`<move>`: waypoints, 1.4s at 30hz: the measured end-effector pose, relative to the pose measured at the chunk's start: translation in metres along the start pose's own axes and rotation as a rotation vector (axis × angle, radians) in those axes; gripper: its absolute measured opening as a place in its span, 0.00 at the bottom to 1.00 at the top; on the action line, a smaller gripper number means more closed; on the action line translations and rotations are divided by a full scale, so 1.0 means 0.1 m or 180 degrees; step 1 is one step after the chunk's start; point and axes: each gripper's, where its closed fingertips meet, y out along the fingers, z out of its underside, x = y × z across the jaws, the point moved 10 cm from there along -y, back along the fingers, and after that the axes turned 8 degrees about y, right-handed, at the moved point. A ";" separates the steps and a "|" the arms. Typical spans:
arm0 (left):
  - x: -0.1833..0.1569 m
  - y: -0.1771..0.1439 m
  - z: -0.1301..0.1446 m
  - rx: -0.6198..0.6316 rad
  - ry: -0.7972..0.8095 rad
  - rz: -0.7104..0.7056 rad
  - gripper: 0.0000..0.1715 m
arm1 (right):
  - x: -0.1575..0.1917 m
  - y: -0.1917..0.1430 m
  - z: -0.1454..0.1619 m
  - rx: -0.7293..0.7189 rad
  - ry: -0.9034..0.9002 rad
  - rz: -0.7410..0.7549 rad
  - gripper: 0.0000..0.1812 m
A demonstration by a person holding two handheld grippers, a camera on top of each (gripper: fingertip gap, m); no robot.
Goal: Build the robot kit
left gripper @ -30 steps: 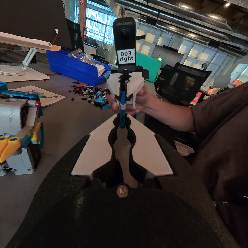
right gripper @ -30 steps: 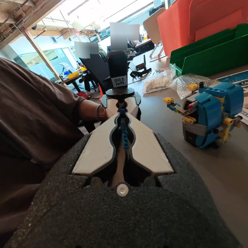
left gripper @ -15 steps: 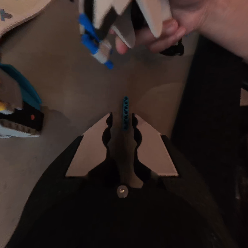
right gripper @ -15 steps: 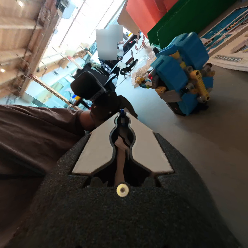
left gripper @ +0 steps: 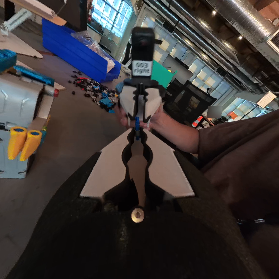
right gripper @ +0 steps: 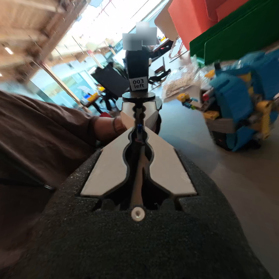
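Note:
My two grippers face each other tip to tip above the grey table (left gripper: 78, 128). My left gripper (left gripper: 137, 133) has its jaws closed on the near end of a small blue pin piece (left gripper: 137, 125). My right gripper (left gripper: 138, 120), held by a hand (left gripper: 158, 119), grips the far end of the same piece. In the right wrist view my right gripper (right gripper: 139, 130) is shut on the blue pin piece (right gripper: 139, 127), and the left gripper (right gripper: 139, 119) meets it from the far side. The views are blurred.
A blue, grey and yellow brick model (left gripper: 19, 120) stands to the left on the table; it also shows in the right wrist view (right gripper: 241, 113). Loose small bricks (left gripper: 96, 93) lie before a blue bin (left gripper: 75, 52). A green bin (right gripper: 234, 37) and plastic bags (right gripper: 178, 84) are behind. A brown sleeve (left gripper: 234, 151) is close.
A second ago my left gripper held a teal beam against the right's pin. Half a second ago it was open over the beam on the table. Now it is raised, shut on the pin.

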 end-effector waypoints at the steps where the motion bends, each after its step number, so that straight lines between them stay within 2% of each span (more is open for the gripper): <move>1: 0.01 0.00 0.01 0.0024 -0.0062 0.0020 0.04 | 0.06 -0.02 -0.02 0.0042 -0.0359 0.0170 0.06; 3: 0.04 0.00 0.02 0.0002 -0.0216 0.0067 0.04 | 0.20 -0.05 -0.02 0.0123 -0.1207 0.0560 0.13; 7: 0.13 -0.02 0.05 -0.0080 -0.0597 0.0122 0.03 | 0.40 0.08 0.11 0.0470 -0.2701 0.1679 0.24; 9: 0.16 -0.02 0.05 -0.0135 -0.0791 0.0196 0.04 | 0.42 0.19 0.18 0.0682 -0.3064 0.2038 0.27; 12: 0.18 -0.01 0.07 -0.0104 -0.0903 0.0218 0.04 | 0.40 0.32 0.23 0.0964 -0.3446 0.2411 0.28; 18: 0.18 0.04 0.10 -0.0009 -0.0869 0.0115 0.03 | 0.37 0.37 0.28 0.1355 -0.3555 0.2556 0.23; 29: 0.15 0.07 0.12 -0.0040 -0.0739 -0.0182 0.02 | 0.35 0.36 0.29 0.1520 -0.3448 0.2686 0.16; 35: 0.15 0.06 0.11 -0.0076 -0.0732 -0.0160 0.03 | 0.35 0.36 0.28 0.1412 -0.3455 0.2711 0.14; 37: 0.15 0.05 0.09 -0.0120 -0.0717 -0.0127 0.03 | 0.35 0.34 0.25 0.1294 -0.3372 0.2594 0.16; 39: 0.12 0.08 0.07 -0.0027 -0.0508 -0.0180 0.04 | 0.34 0.26 0.20 0.1159 -0.2997 0.2289 0.16; 42: 0.04 0.11 0.07 0.0214 -0.0054 -0.0279 0.04 | 0.24 0.12 0.16 0.1055 -0.1843 0.1465 0.21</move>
